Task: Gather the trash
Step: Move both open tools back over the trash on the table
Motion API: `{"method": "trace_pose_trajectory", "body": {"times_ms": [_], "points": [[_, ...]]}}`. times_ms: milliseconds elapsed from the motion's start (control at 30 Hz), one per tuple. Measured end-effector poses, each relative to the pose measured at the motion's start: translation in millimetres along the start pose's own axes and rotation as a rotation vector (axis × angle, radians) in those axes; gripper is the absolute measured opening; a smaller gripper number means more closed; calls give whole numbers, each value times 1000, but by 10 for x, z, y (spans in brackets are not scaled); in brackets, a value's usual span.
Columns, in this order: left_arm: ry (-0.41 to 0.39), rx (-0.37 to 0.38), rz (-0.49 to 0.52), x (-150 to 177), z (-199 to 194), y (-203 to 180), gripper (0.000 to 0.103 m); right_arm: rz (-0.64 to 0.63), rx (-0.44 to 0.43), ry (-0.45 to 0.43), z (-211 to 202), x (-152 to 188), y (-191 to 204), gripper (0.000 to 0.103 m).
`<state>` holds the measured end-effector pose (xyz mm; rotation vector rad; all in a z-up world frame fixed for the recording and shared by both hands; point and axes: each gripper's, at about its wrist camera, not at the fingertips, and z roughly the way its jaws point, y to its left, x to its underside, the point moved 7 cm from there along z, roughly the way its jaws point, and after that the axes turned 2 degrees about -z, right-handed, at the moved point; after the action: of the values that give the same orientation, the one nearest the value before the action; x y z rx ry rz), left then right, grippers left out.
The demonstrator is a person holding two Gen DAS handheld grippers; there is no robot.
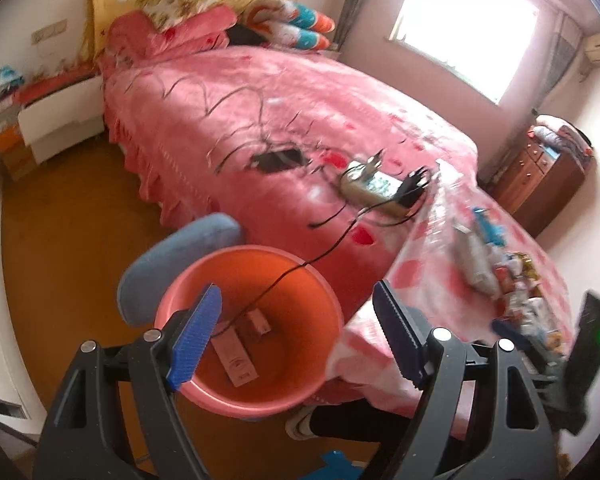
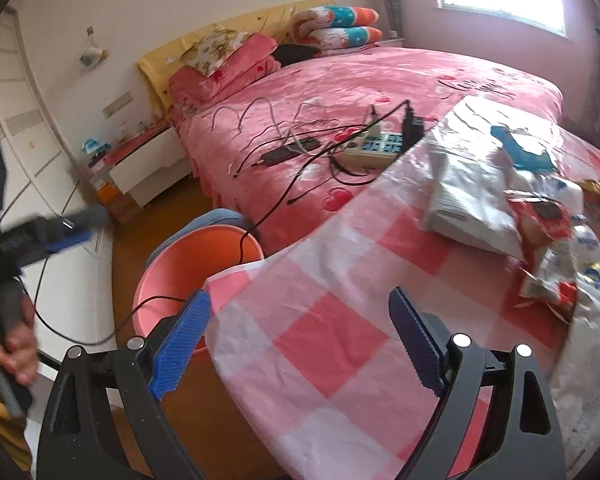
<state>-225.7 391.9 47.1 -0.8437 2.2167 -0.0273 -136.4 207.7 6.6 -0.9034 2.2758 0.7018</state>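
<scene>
Left claw point(image 1: 296, 332) open and empty above pink basin point(image 1: 300, 394), two small cartons point(image 1: 242, 342) lying inside. Right claw point(image 2: 300, 344) open, empty, over checked cloth point(image 2: 324, 320); trash pile point(image 2: 540, 240) well apart, ahead to the right.

No lettering on the wrappers point(image 2: 548, 240) or boxes point(image 1: 236, 354) is legible.

Left gripper point(image 1: 296, 336): black frame, ribbed blue pads point(image 1: 194, 340), jaws wide apart, nothing between them, tilted downward.
Right gripper point(image 2: 298, 344): same build, jaws spread wide, empty, angled down.
Left hand point(image 2: 18, 344): bare fingers wrapped around the grey handle.
</scene>
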Motion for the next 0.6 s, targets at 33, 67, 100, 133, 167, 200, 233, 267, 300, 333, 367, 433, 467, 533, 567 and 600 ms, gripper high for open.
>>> {"method": "trace_pose_trajectory", "body": {"times_ms": [33, 67, 100, 133, 167, 200, 233, 267, 300, 333, 367, 433, 467, 533, 567, 600], "points": [[-6, 2, 9, -41, -81, -54, 79, 7, 1, -5, -26, 14, -24, 90], [-17, 4, 21, -100, -212, -143, 79, 14, 1, -12, -56, 28, -53, 90], [-23, 4, 28, -133, -286, -191, 79, 24, -1, -23, -108, 46, -102, 90], [-32, 2, 39, -175, -403, -278, 79, 31, -2, -29, -140, 59, -126, 90], [-36, 1, 48, -198, -471, -329, 79, 37, -4, -37, -176, 68, -151, 90], [-43, 0, 59, -223, -560, -399, 79, 44, -7, -45, -214, 87, -180, 90], [-49, 0, 68, -243, -637, -473, 79, 49, -7, -53, -253, 113, -212, 90], [-57, 4, 83, -264, -755, -584, 79, 52, -7, -59, -281, 131, -232, 90], [-61, 6, 90, -270, -821, -642, 79, 55, -8, -68, -325, 170, -264, 90], [-66, 6, 99, -279, -886, -707, 79, 56, -8, -74, -351, 191, -284, 90], [-74, 7, 109, -285, -978, -792, 79, 57, -8, -81, -378, 208, -313, 90], [-89, 8, 127, -300, -1155, -957, 79, 63, -7, -94, -432, 267, -365, 90], [-94, 7, 133, -318, -1211, -1005, 79, 74, -13, -96, -452, 307, -402, 90], [-104, 0, 153, -332, -1341, -1126, 79, 91, -26, -100, -491, 362, -464, 90], [-110, -7, 165, -336, -1426, -1212, 79, 97, -30, -106, -516, 375, -489, 90], [-111, -12, 169, -331, -1469, -1267, 79, 103, -33, -117, -552, 399, -528, 90]]}}
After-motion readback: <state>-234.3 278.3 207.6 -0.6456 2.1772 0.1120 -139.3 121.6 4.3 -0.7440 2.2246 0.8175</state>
